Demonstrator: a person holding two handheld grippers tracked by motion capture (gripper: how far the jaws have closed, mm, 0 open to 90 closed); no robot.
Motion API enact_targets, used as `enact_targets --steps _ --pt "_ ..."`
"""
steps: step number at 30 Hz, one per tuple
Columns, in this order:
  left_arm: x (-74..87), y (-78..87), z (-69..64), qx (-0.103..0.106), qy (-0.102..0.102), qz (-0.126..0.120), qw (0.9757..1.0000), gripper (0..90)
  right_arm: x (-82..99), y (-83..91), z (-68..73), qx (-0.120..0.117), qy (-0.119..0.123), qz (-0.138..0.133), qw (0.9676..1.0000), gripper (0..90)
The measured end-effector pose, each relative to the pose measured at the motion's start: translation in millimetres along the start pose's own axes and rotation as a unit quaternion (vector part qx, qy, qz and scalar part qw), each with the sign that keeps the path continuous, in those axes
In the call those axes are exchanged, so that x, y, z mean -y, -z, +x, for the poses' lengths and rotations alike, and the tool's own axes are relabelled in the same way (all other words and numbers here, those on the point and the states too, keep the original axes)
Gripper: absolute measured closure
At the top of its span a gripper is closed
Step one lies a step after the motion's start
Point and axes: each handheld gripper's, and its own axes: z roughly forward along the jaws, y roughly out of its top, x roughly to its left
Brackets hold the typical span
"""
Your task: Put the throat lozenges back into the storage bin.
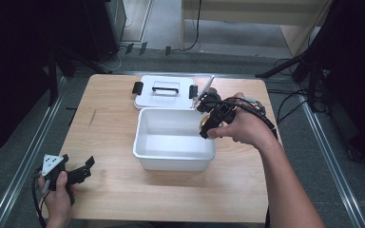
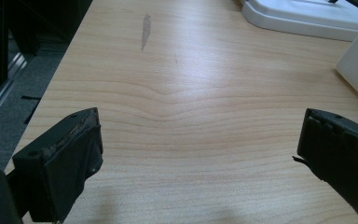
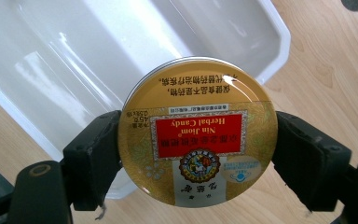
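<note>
A round golden candy tin with a red label is held by its edges between the jaws of my right gripper, which is shut on it. In the high view that gripper holds the tin above the right rim of an open white plastic bin. Seen from the right gripper view, the bin's inside lies below and behind the tin and looks bare. My left gripper rests near the table's front left corner, open, with nothing but bare wood between its jaws.
The bin's white lid with a black handle and clips lies flat just behind the bin, and its edge shows far off in the left gripper view. The wooden table has a grey scuff on its left half.
</note>
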Motion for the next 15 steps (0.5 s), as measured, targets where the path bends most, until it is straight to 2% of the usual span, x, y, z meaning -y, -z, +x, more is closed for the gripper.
enact_targets --steps 7,15 --pt "0.0 -0.1 0.0 0.000 -0.001 0.000 1.0000 0.4 -9.0 -3.1 7.3 0.001 0.022 -0.004 0.9997 20.8" --pt "0.0 -0.1 0.0 0.001 -0.001 0.000 1.0000 0.5 -15.3 -10.0 17.0 0.003 0.074 -0.012 0.9972 20.8"
